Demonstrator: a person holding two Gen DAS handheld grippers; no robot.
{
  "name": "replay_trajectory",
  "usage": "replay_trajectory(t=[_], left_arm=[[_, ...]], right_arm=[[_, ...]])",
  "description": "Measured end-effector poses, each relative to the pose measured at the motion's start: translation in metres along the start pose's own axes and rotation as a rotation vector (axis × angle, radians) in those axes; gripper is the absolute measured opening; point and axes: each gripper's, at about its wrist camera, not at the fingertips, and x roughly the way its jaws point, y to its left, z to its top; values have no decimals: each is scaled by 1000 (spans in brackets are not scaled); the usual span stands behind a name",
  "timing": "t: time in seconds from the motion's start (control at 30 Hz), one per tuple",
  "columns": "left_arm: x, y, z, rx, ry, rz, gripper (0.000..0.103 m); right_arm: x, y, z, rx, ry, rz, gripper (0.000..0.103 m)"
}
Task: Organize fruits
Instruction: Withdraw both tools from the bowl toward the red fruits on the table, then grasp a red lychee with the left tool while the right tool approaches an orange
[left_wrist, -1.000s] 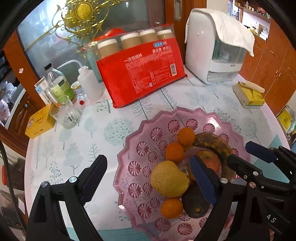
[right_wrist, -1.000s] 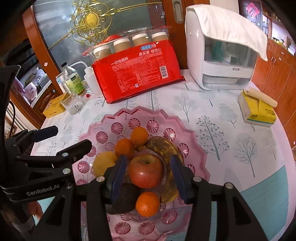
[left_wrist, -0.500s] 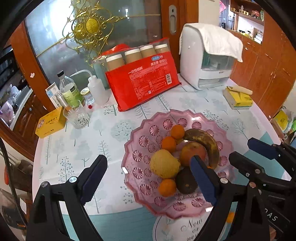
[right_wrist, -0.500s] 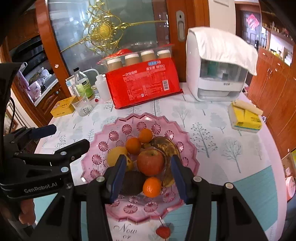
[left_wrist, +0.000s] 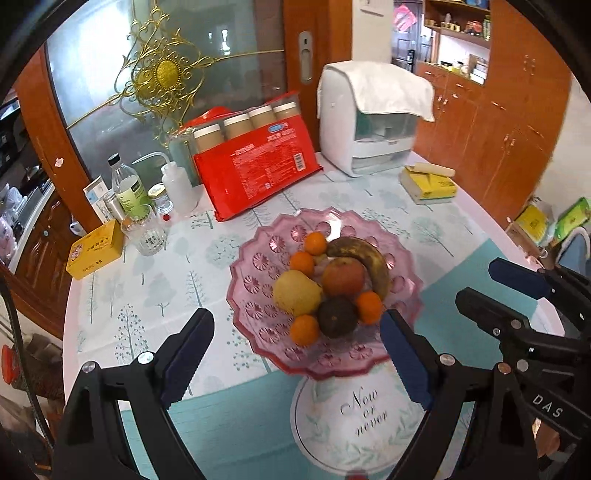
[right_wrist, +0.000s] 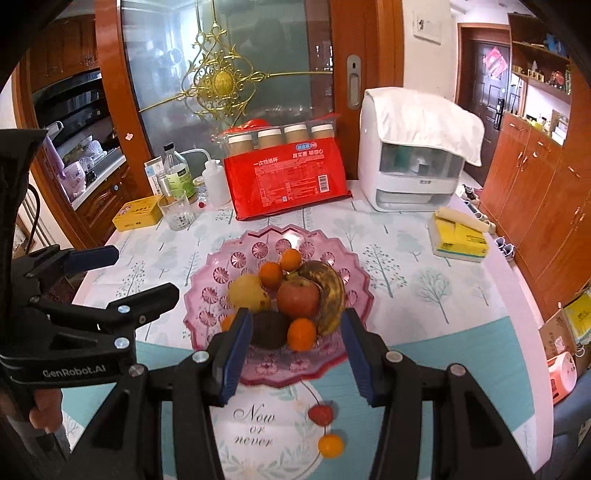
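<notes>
A pink glass fruit plate (left_wrist: 255, 295) (right_wrist: 207, 295) sits mid-table. It holds a red apple (left_wrist: 342, 277) (right_wrist: 297, 298), a browned banana (left_wrist: 369, 254) (right_wrist: 332, 291), a yellow pear (left_wrist: 297, 292) (right_wrist: 246, 293), a dark avocado (left_wrist: 337, 316) (right_wrist: 269, 328) and several small oranges (left_wrist: 303, 329) (right_wrist: 301, 334). My left gripper (left_wrist: 297, 354) is open and empty, held back above the plate's near edge. My right gripper (right_wrist: 293, 343) is open and empty, also back above the near rim; it shows at the right of the left wrist view (left_wrist: 517, 291).
At the back stand a red pack of paper cups (left_wrist: 255, 166), a white appliance under a cloth (left_wrist: 373, 118), bottles and a glass (left_wrist: 146, 232), a yellow tin (left_wrist: 96, 249) and a yellow tissue pack (left_wrist: 428, 182). The tablecloth (right_wrist: 406, 280) has printed fruit and lettering near me.
Both grippers have pulled back and up from the plate, so more of the table shows. The right gripper, earlier around the apple, is now clear of it. The fruit stayed put.
</notes>
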Motion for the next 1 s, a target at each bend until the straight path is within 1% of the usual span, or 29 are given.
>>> replay_trajectory(t=[0.23,0.5,0.7,1.0], left_arm=[[-18,-12,-30,41,5,-36,90],[-23,-30,-73,100,37,-74,90],[-10,-46,-106,128,101,-112,90],[20,-63,-157,163,203,-130,90]], right_arm=[[-26,1,-25,37,-1,-9,50],[-43,5,-70,83,32,-16,50],[-41,7,-109,115,85,-38,50],[-26,3,-168,182,170,-59,50]])
